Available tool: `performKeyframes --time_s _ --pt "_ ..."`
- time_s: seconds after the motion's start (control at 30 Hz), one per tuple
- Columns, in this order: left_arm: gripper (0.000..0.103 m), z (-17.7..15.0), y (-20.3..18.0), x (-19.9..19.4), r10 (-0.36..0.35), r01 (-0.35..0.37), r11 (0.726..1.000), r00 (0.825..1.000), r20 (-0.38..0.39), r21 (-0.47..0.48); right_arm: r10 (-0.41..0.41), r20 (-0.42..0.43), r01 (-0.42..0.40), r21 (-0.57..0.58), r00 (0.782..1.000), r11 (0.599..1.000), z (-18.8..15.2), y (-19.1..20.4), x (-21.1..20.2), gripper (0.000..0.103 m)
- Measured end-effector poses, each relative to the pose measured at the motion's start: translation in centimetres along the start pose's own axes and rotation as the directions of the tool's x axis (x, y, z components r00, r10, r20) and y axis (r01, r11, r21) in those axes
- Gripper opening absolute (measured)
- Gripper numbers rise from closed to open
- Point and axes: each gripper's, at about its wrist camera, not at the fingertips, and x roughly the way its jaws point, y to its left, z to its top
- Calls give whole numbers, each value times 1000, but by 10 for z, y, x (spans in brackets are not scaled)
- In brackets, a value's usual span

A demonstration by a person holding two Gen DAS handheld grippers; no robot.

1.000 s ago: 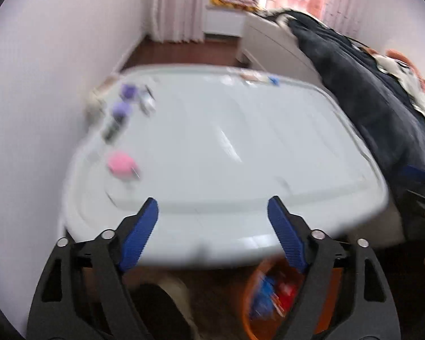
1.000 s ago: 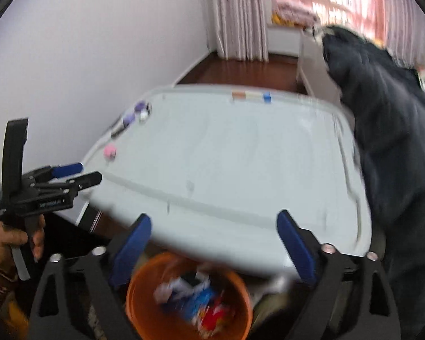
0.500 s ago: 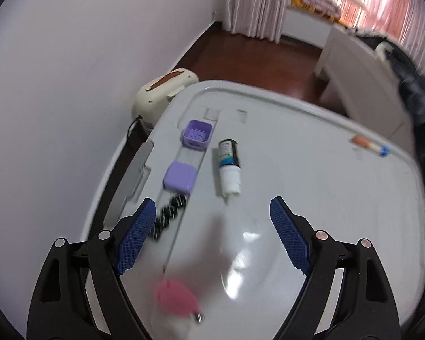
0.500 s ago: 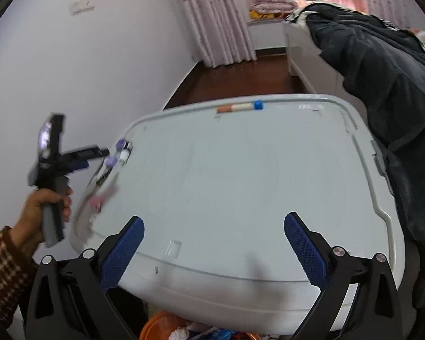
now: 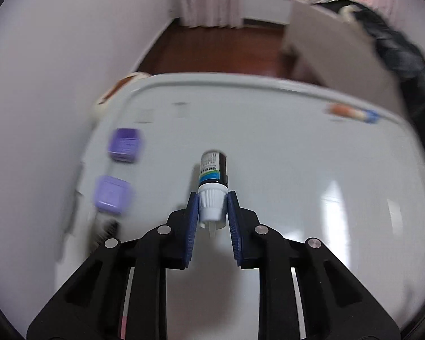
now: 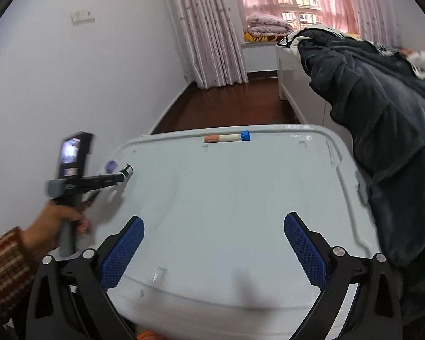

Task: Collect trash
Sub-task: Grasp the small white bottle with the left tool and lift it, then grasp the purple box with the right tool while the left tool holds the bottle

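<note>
My left gripper is shut on the white cap of a small dark bottle with a white and blue label, held just over the pale grey table. The same bottle shows in the right wrist view, sticking out of the left gripper at the table's left edge. My right gripper is open and empty above the table's near edge. An orange, white and blue stick lies at the table's far edge; it also shows blurred in the left wrist view.
Two purple boxes and a black comb-like item lie along the table's left side by the white wall. A dark blanket hangs over the bed on the right. An orange rim peeks out under the table's near edge.
My left gripper moved forward and closed on the small bottle's cap. My right gripper stayed open and rose slightly over the table's near edge.
</note>
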Motion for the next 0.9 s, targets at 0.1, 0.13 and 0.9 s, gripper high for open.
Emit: performKeyframes --time_s 0.1,0.13,0.9 --pt "21 -16 -33 -48 -95 90 993 993 74 74 -15 1 15 -78 1000 997 28 5 20 98" --pt "21 -24 -42 -60 -114 105 990 989 90 94 -30 2 30 -108 1000 994 35 7 27 98" --pt "21 -138 13 -141 -155 146 987 970 185 63 167 -172 -239 -718 971 653 66 292 263 95"
